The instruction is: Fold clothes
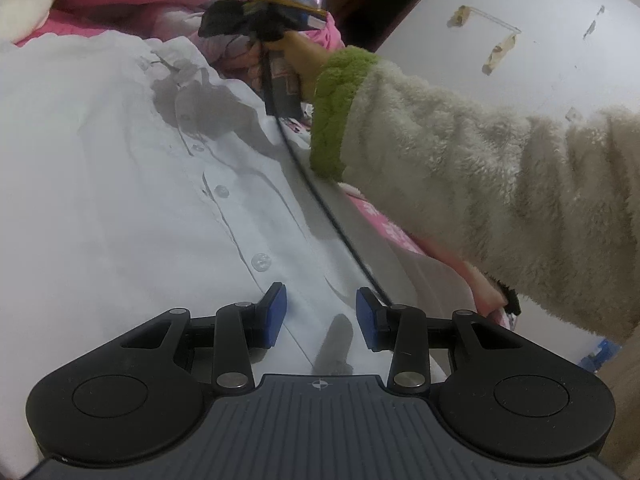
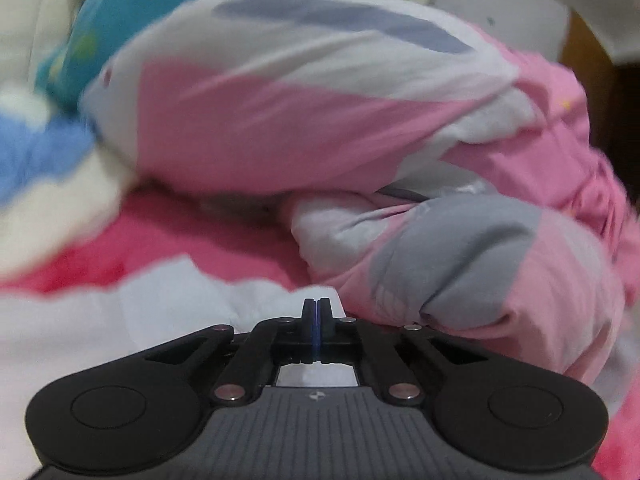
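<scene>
A white button-up shirt (image 1: 120, 184) lies spread flat on the bed, button placket up, its collar (image 1: 176, 60) at the far end. My left gripper (image 1: 321, 312) hovers open just over the shirt's near part, with only fabric below the blue pads (image 1: 276, 314). A hand in a fuzzy cream sleeve (image 1: 460, 152) with a green cuff holds my right gripper (image 1: 212, 20) above the collar, casting a shadow there. In the right wrist view the right gripper (image 2: 316, 308) is shut, pads pressed together, over the shirt's white edge (image 2: 160, 304). I see no cloth pinched.
A bunched pink, white and grey quilt (image 2: 460, 264) and a pillow (image 2: 280, 100) lie beyond the shirt. Blue and white plush items (image 2: 36, 152) sit at the left. A black cable (image 1: 320, 200) crosses the shirt's right side. A white wall (image 1: 540, 40) and dark doorway (image 1: 380, 0) stand to the right.
</scene>
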`<state>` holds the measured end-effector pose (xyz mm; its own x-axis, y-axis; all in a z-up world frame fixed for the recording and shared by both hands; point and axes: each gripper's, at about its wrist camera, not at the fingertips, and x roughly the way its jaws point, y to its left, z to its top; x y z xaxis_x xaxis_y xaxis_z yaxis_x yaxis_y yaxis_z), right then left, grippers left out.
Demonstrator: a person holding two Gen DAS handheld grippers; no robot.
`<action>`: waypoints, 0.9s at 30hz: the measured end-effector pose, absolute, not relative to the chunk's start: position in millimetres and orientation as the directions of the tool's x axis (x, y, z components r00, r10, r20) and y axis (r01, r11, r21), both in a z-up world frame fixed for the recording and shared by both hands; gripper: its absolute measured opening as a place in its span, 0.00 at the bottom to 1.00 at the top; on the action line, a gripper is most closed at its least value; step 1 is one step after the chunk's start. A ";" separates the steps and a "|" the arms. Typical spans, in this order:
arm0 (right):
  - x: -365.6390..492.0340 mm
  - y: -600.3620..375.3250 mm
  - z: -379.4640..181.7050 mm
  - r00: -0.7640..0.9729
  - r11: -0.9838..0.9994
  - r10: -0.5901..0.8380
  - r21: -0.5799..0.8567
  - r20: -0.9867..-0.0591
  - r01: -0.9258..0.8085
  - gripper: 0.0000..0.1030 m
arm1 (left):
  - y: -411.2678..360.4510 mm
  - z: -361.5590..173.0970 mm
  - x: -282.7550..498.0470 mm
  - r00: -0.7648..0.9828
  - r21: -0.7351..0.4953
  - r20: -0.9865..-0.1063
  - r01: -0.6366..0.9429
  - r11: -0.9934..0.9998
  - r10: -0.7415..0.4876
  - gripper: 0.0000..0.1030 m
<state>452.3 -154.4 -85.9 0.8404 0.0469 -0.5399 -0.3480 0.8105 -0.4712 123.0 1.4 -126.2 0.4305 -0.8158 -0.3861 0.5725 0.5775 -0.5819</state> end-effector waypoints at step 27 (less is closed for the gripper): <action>474.4 -219.6 -74.7 0.824 0.969 0.197 -0.022 -0.532 -0.246 0.01 | 3.8 -131.0 127.4 0.436 -0.570 -0.380 0.583 0.578 -0.815 0.37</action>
<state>474.4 -219.6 -74.7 0.8236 0.1973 -0.5317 -0.2464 0.9689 -0.0222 127.4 3.8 -131.0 0.4364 -0.8154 -0.3804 0.5834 0.5783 -0.5703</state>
